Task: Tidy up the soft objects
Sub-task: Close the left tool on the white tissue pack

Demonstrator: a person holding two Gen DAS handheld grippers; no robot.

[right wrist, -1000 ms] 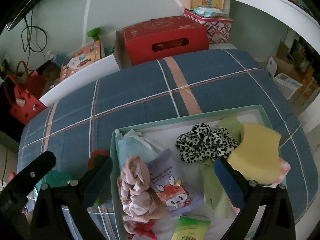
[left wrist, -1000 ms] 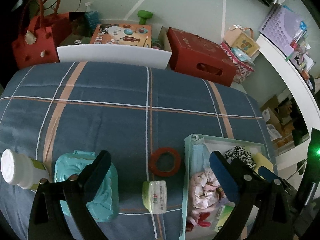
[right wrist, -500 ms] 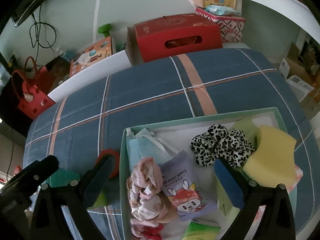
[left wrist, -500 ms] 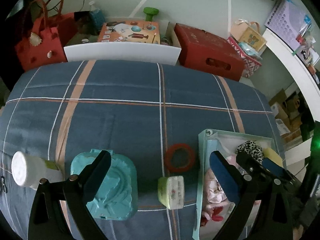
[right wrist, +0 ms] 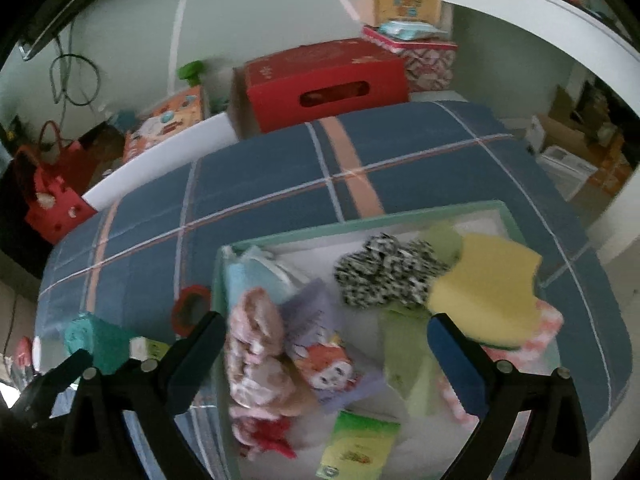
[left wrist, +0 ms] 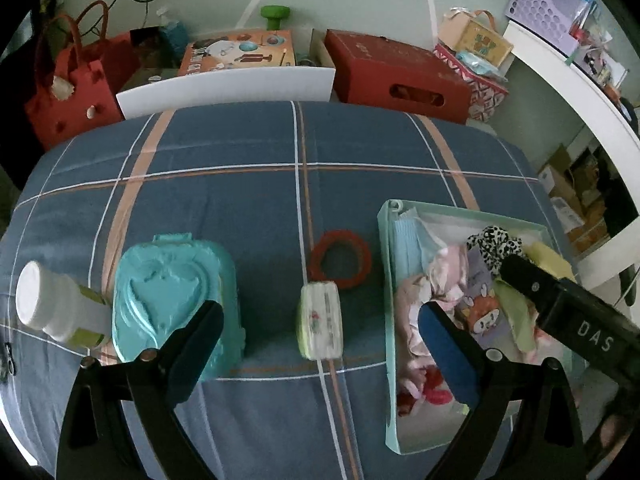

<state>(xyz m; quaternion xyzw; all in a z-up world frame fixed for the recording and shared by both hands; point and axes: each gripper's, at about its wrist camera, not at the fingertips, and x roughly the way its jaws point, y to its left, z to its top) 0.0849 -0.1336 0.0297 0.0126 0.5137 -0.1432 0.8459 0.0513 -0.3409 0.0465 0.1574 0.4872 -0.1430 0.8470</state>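
soft things already fill the pale green tray [right wrist: 516, 222], which lies on the plaid bedspread [left wrist: 240, 152] at about 3 o'clock in the left wrist view. nearest the right gripper [right wrist: 326, 350], whose jaws stand wide apart and empty over the tray, are a pink scrunchie [right wrist: 256, 344] and a cartoon tissue pack [right wrist: 324, 360], then the leopard-print scrunchie [right wrist: 384, 272] and yellow sponge [right wrist: 488, 280] toward 1 o'clock. the right wrist view is blurred, so finer detail there is unclear.

the left gripper [left wrist: 320, 336] is also spread open and holds nothing; just ahead of it, outside the tray, lies a small wipes pack [left wrist: 320, 320], touching or nearly touching the red ring [left wrist: 340, 258] at 12 o'clock. at 9 o'clock sit the teal wipes case [left wrist: 172, 292] and a white-capped bottle [left wrist: 52, 304].

risk, as i judge it: closing on the small pack could snag the red ring and drag it along, since they sit so close. the pack looks squashy, so a shallow pinch may let it slip. the tray is crowded, and a drop near its left wall could spill over the rim. both grippers work close together, so a careless swing could knock them together.
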